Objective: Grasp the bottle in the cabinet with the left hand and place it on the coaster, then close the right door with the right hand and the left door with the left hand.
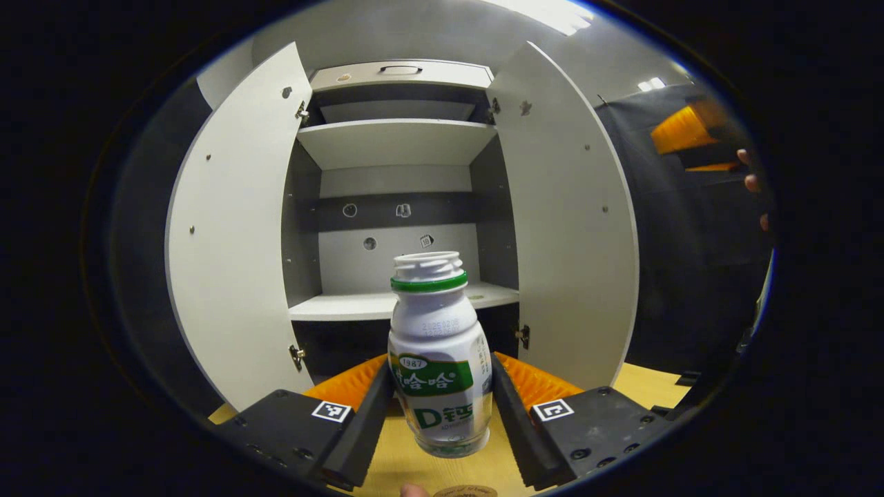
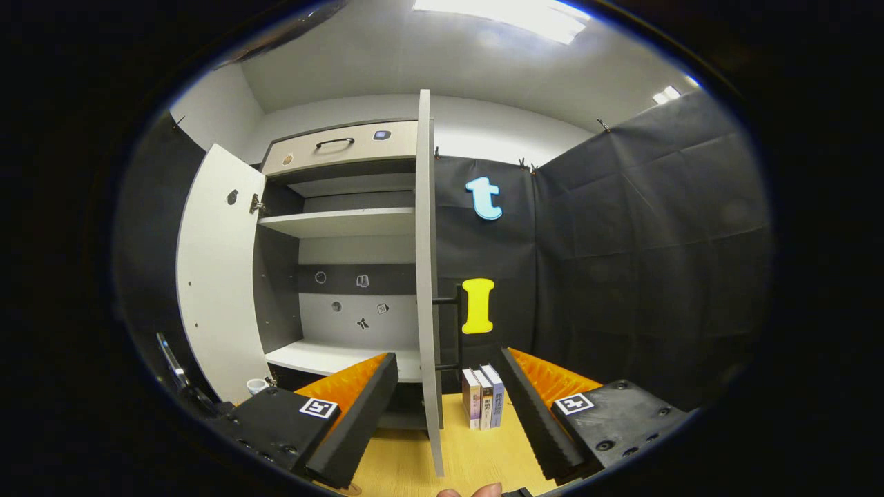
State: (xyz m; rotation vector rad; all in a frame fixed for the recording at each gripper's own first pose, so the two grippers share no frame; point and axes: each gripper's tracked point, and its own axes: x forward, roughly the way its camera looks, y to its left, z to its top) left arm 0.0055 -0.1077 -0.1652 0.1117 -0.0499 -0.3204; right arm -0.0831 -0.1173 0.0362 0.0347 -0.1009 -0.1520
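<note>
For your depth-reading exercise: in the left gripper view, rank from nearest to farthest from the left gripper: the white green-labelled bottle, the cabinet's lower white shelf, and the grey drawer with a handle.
1. White green-labelled bottle, between the fingers.
2. Lower white shelf, behind the bottle.
3. Grey drawer, cabinet top.

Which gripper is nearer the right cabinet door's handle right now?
Right. The right gripper is open, straddling the right door's edge with the handle just ahead. The left gripper holds the bottle in front of the cabinet opening.
</note>
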